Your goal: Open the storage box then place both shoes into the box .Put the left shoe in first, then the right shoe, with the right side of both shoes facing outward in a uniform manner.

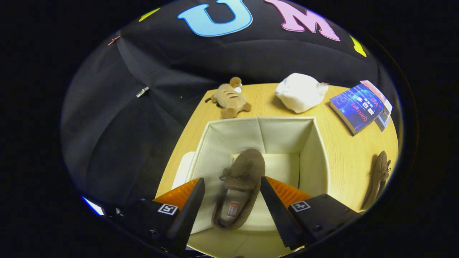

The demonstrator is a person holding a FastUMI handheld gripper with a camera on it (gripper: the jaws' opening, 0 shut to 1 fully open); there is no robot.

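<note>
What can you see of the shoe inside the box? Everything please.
The shoe in the box is a brown, suede-looking moccasin with a small bow on top and a pale insole bearing a label. It lies on the floor of the open cream fabric box, toe pointing away, tilted slightly. It sits between the fingers of the gripper, which are spread wide and not pressing on it.
</note>
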